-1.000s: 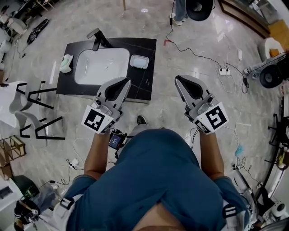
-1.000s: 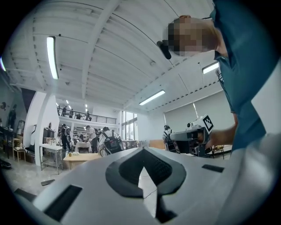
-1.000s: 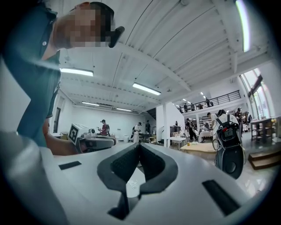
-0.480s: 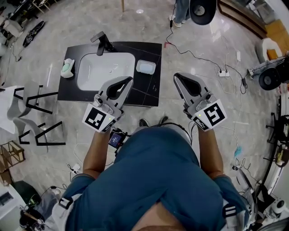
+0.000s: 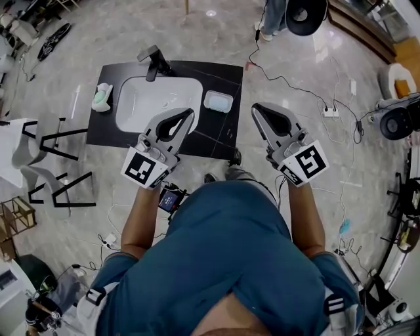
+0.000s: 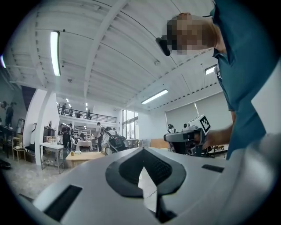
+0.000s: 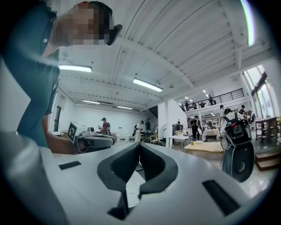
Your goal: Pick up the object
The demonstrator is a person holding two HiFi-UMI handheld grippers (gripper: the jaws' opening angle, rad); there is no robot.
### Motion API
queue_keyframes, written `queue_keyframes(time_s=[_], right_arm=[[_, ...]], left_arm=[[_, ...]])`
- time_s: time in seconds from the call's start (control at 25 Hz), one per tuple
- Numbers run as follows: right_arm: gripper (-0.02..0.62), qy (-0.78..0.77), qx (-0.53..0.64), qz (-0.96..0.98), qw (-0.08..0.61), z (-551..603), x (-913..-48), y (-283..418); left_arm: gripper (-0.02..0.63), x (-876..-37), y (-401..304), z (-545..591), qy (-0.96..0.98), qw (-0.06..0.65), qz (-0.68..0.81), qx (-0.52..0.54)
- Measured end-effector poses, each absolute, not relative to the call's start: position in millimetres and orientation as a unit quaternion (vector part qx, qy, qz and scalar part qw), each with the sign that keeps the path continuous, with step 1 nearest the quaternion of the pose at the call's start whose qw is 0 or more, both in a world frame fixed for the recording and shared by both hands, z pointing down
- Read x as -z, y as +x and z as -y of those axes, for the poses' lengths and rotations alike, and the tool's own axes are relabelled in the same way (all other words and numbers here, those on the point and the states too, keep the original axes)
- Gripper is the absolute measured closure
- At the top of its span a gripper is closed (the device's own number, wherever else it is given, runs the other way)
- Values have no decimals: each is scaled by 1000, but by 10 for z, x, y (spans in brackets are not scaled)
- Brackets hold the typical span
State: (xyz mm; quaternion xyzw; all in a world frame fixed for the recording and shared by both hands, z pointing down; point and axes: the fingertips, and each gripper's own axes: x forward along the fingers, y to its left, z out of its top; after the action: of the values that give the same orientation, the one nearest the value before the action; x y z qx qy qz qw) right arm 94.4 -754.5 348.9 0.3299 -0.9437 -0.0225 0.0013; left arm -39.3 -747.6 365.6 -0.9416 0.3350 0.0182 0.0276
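A black counter [image 5: 223, 79] with a white sink basin [image 5: 154, 102] and a dark faucet [image 5: 154, 60] stands on the floor ahead in the head view. A pale green and white object [image 5: 100, 97] lies at the basin's left. At its right sits a small clear tray [image 5: 218, 101]. My left gripper [image 5: 186, 113] is shut and empty, its tip over the counter's front part near the basin. My right gripper [image 5: 257, 107] is shut and empty, just right of the counter's right edge. Both jaw pairs meet in the left gripper view [image 6: 141, 149] and the right gripper view [image 7: 138, 145], pointing level across a large hall.
White chairs with black legs [image 5: 39, 157] stand left of the counter. Cables and a power strip [image 5: 330, 112] run over the floor at the right. A standing person's legs [image 5: 272, 20] and a round black device [image 5: 307, 13] are beyond the counter. Tables and people show far off in both gripper views.
The counter has come nearer in the head view as the person walked toward it. Both grippers, still shut, have advanced, and the left tip now lies over the counter top.
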Motion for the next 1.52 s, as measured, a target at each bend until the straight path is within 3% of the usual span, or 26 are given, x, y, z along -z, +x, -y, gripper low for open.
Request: queue_keyframes(time_s=[1.12, 1.52], right_arm=[[580, 286, -12, 958, -6, 8349, -3791, 1145], [580, 276, -27, 961, -5, 8510, -3935, 1272]], left_arm=[[598, -4637, 181, 8351, -948, 34, -295, 118], [467, -5284, 492, 8570, -947, 37, -245, 202]])
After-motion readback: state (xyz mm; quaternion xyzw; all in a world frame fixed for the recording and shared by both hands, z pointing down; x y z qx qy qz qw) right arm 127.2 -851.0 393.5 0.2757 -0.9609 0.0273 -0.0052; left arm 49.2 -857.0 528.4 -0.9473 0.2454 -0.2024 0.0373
